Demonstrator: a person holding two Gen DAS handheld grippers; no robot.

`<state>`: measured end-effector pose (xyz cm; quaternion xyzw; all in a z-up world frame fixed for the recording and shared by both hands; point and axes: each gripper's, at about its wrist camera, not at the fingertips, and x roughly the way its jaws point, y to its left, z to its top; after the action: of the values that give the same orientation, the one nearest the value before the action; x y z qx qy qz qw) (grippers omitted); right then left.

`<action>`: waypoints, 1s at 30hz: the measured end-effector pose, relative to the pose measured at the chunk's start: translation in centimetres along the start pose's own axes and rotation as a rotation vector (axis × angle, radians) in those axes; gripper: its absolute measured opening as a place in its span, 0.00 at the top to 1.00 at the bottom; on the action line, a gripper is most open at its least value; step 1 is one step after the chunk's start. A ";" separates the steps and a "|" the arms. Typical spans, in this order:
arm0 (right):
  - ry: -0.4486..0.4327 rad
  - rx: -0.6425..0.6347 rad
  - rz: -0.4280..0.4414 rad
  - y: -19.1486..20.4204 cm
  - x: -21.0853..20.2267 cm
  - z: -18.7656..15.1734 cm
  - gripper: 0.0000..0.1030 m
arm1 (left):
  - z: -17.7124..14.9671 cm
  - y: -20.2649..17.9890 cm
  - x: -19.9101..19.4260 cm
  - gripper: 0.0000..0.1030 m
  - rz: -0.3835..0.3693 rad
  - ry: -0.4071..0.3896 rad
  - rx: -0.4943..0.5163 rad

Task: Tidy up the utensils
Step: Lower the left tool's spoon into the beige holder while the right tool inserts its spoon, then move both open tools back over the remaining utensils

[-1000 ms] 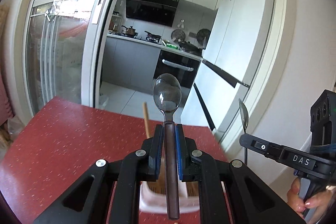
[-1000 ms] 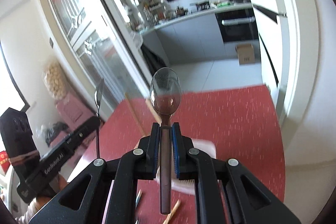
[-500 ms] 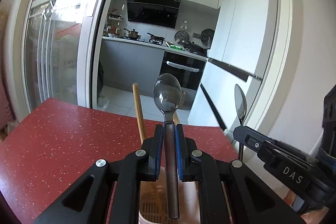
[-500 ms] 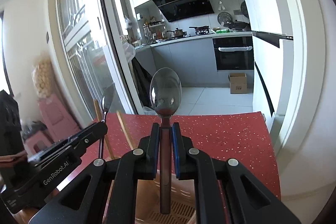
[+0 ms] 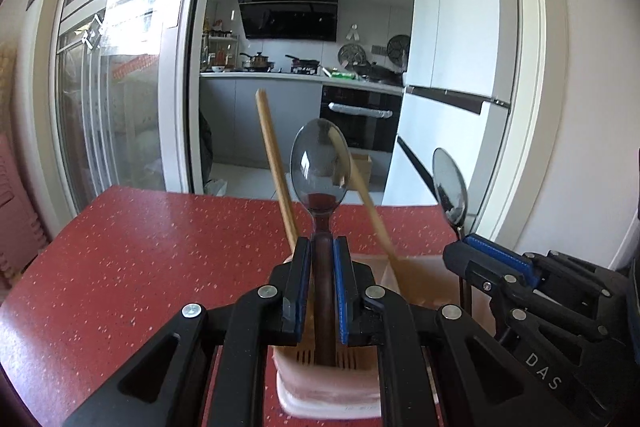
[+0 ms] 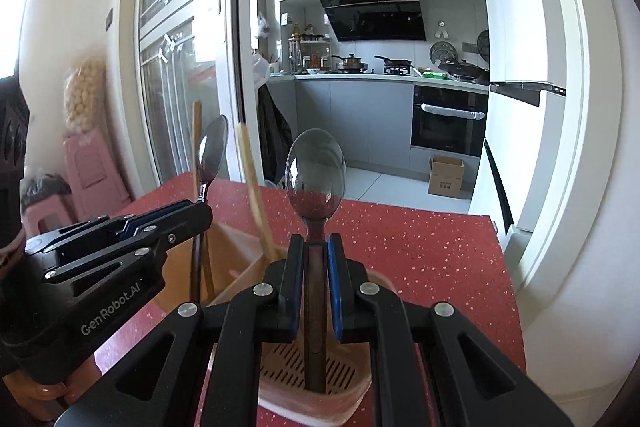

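While both tongs stand over the pale utensil holder (image 5: 332,393), each is clamped on a spoon held upright, bowl uppermost. In the left wrist view, the left tongs (image 5: 320,279) grip the dark handle of the left spoon (image 5: 319,167) at centre frame, its lower end down inside the holder's slotted compartment. At the lower right of that view the right tongs (image 5: 486,261) pinch the right spoon (image 5: 450,187). In the right wrist view, that spoon's handle also reaches into a slotted compartment of the holder, low in the frame. Two wooden chopsticks (image 5: 276,171) lean out of the holder behind the left spoon. The holder sits on the red speckled table (image 5: 140,247), near its right edge in the frame.
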<state>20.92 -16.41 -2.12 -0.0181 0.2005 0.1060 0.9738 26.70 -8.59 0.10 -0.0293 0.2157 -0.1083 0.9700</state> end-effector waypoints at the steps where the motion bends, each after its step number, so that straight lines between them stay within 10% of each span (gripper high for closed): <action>1: 0.001 -0.004 -0.001 0.0 0.0 -0.1 0.88 | -0.1 0.0 -0.1 0.60 0.002 0.007 0.001; 12: 0.072 -0.010 0.023 0.2 0.3 -0.4 0.86 | 0.0 0.7 -2.3 0.60 0.041 0.041 -0.003; 16: 0.099 0.005 0.044 0.3 0.1 -0.2 0.66 | 0.0 0.9 -4.0 0.60 0.056 0.054 -0.003; 30: 0.095 0.123 0.062 0.1 -6.0 0.1 0.43 | -3.7 3.3 -9.3 0.60 0.120 0.204 -0.019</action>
<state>15.51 -17.49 0.30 0.0428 0.2533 0.1224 0.9586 17.58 -3.33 0.22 -0.0142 0.3158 -0.0505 0.9474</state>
